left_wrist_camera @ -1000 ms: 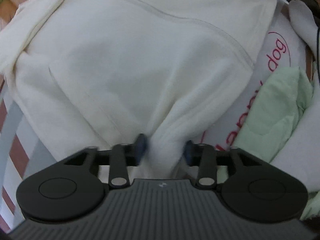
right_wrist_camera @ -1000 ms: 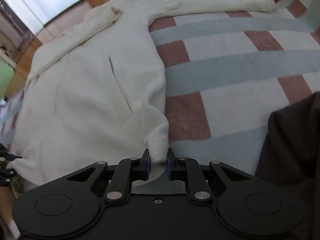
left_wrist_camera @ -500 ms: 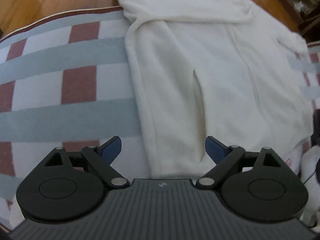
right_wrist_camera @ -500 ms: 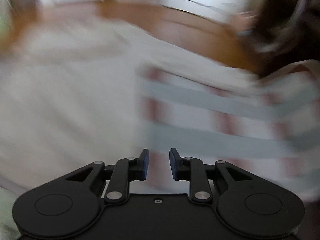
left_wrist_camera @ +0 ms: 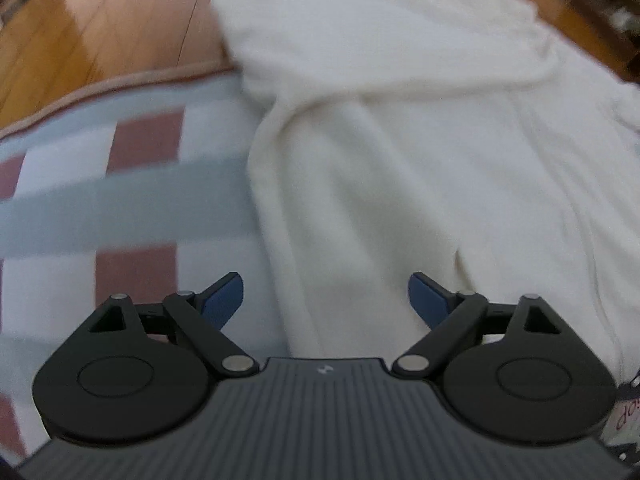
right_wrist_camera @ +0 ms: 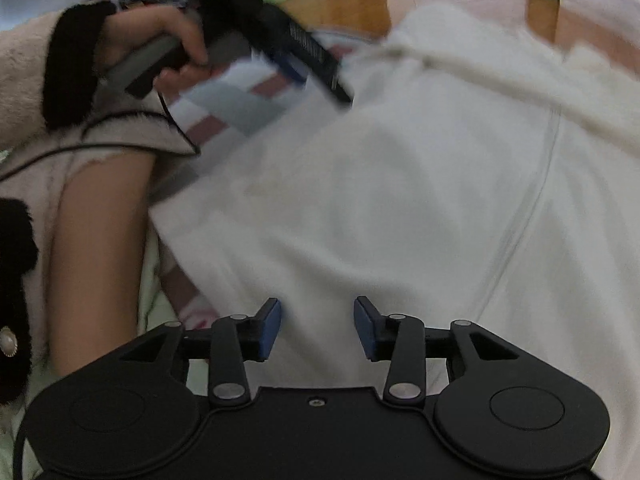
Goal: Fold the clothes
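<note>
Left of the sweater (left_wrist_camera: 400, 152), checked blanket (left_wrist_camera: 120, 208). Our left gripper (left_wrist_camera: 326, 300) hangs over the sweater's left edge, jaws wide and narrowing, nothing pinched. Our right gripper (right_wrist_camera: 316, 328) is over the body, jaws parting, empty. Risk: a shallow bite takes one layer only, and the fold skews.

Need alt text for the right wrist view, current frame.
Right tongs, jaws apart and opening with nothing gripped, point down over a cream fleece garment spread on a checked blanket. Upper left, a hand in a fuzzy sleeve holds the left tongs over the garment's edge. The frame is motion-blurred.
</note>
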`<state>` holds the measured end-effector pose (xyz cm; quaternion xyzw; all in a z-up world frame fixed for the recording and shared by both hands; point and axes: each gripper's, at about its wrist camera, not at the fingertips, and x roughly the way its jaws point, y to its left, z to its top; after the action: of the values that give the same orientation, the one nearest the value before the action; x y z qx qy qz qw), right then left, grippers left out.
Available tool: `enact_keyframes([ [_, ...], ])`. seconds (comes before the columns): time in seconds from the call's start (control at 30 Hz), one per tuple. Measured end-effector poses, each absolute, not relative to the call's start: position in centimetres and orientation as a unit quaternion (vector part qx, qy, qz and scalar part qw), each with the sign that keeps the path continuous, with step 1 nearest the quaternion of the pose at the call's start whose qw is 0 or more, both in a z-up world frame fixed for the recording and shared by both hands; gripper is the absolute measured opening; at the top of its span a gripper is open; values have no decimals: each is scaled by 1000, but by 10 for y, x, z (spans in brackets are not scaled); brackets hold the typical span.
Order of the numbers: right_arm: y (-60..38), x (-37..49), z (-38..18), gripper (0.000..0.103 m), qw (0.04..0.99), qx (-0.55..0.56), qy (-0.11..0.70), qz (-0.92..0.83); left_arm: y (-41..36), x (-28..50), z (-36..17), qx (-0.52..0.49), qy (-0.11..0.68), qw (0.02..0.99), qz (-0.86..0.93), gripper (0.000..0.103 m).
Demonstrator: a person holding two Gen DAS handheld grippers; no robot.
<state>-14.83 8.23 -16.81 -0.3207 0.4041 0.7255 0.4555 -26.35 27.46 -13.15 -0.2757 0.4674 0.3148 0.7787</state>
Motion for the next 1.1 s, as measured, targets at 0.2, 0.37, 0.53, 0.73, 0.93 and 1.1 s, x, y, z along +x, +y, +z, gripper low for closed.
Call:
enact_keyframes([
  [0.2,76,-143,-169,46,393,-306,453,739,266,-265,-135,-240,479,785,311,2],
  [0.37,80,-128,-180,43,322,-264,559,717,255,-274,-125,-194,480,773,368,3],
  [0.53,63,-131,-171,43,358,-287,539,707,258,-275,-116,-200,466,770,387,15],
  [0.73,47,-56,-130,49,496,-137,608,605,249,-287,-82,-208,407,812,364,58],
  [0.93,32,-35,-77,55,572,20,603,556,222,-277,-59,-187,367,854,319,68],
  [1.1,50,-50,-48,55,623,34,560,545,210,-266,-58,-165,351,871,302,68],
])
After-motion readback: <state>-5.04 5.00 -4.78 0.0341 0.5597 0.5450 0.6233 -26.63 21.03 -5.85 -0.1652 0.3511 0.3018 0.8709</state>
